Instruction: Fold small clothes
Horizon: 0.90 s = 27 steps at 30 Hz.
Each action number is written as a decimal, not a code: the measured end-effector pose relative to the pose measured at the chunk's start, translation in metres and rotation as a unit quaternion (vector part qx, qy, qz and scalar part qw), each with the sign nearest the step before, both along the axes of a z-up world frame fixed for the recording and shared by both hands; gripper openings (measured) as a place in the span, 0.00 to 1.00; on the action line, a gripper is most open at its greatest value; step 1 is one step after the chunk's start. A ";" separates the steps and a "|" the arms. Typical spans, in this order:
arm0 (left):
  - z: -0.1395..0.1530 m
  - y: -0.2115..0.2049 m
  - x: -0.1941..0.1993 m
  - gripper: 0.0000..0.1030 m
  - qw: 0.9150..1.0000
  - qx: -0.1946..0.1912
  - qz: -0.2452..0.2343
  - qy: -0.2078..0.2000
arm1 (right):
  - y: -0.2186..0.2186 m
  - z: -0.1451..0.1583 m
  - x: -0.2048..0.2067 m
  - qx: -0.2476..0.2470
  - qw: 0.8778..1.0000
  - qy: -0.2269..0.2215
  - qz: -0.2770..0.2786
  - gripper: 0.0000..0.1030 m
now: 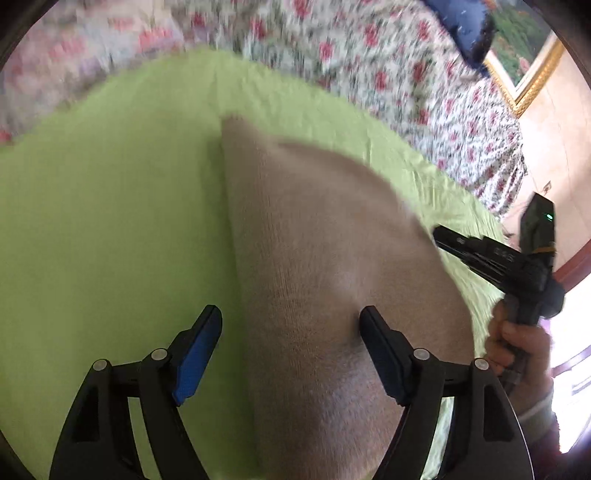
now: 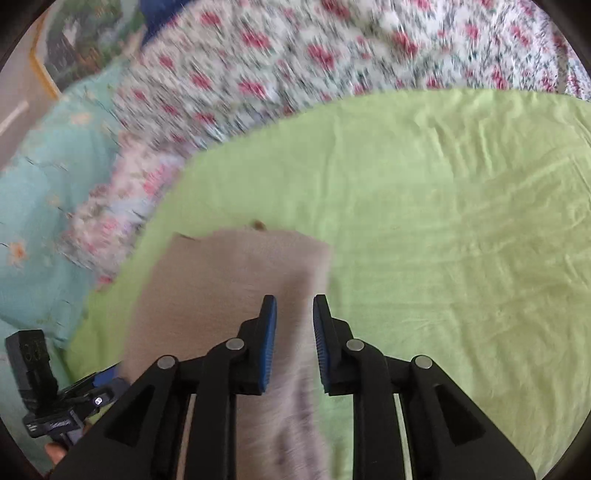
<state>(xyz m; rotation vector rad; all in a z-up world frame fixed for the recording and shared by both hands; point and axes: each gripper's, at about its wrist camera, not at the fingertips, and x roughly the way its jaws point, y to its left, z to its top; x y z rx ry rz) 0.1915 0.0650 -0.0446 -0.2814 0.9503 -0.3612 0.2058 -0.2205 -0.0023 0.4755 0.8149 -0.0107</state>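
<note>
A small tan knitted garment [image 1: 314, 258] lies on a lime green sheet [image 1: 110, 221]. My left gripper [image 1: 290, 319] is open, its fingers wide apart over the garment's left edge, nothing between them. The right gripper shows in the left wrist view [image 1: 443, 236] at the garment's right edge, held by a hand. In the right wrist view the garment [image 2: 229, 273] lies folded on the green sheet [image 2: 443, 240]. My right gripper [image 2: 294, 306] is open with a narrow gap, its fingers over the garment's right edge, not clamping it.
A floral bedspread [image 2: 295, 44] surrounds the green sheet. A turquoise cover [image 2: 40, 184] lies at the left of the right wrist view. A framed picture [image 1: 524, 55] and a dark blue cushion [image 1: 461, 26] are at the bed's head.
</note>
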 end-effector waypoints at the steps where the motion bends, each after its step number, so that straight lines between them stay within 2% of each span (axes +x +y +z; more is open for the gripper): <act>1: 0.013 0.003 -0.004 0.74 1.000 0.001 0.002 -0.022 | 0.007 0.006 -0.003 0.014 1.000 -0.014 0.010 0.21; 3: 0.032 0.007 -0.008 0.74 0.998 -0.025 -0.010 -0.054 | 0.025 0.008 -0.004 0.061 0.997 -0.036 0.044 0.23; 4: 0.037 0.006 -0.007 0.74 0.997 -0.039 -0.018 -0.062 | 0.033 0.004 -0.002 0.084 0.994 -0.037 0.061 0.29; 6: 0.043 -0.001 -0.005 0.72 0.992 -0.082 -0.051 -0.079 | 0.046 -0.008 0.008 0.113 0.989 -0.029 0.087 0.32; 8: 0.036 -0.013 0.003 0.72 0.990 -0.090 -0.081 -0.072 | 0.052 -0.027 0.022 0.093 0.992 -0.009 0.079 0.32; 9: 0.026 -0.021 0.010 0.66 0.992 -0.077 -0.082 -0.056 | 0.048 -0.039 0.030 0.084 0.994 0.005 0.064 0.31; 11: 0.007 -0.027 0.021 0.58 0.995 -0.057 -0.075 -0.024 | 0.038 -0.055 0.037 0.071 0.996 0.010 0.047 0.24; 13: -0.008 -0.030 0.026 0.53 0.996 -0.047 -0.072 -0.025 | 0.027 -0.067 0.043 0.060 0.997 0.003 0.044 0.00; 15: -0.007 -0.035 0.026 0.53 0.996 -0.031 -0.074 -0.036 | 0.017 -0.073 0.045 0.084 0.996 -0.001 0.039 0.00; 16: -0.007 -0.038 0.027 0.53 0.996 -0.025 -0.073 -0.037 | 0.015 -0.073 0.045 0.094 0.995 -0.001 0.038 0.00; 19: 0.002 -0.040 0.020 0.53 0.996 -0.009 -0.073 -0.045 | 0.020 -0.061 0.034 0.078 0.996 0.003 0.038 0.03; 25: 0.025 -0.013 -0.024 0.53 0.992 -0.053 -0.097 -0.057 | 0.040 -0.021 -0.025 0.046 0.997 -0.011 0.060 0.04; 27: 0.028 -0.010 -0.045 0.53 0.990 -0.067 -0.115 -0.055 | 0.049 -0.018 -0.047 0.033 0.997 -0.006 0.076 0.04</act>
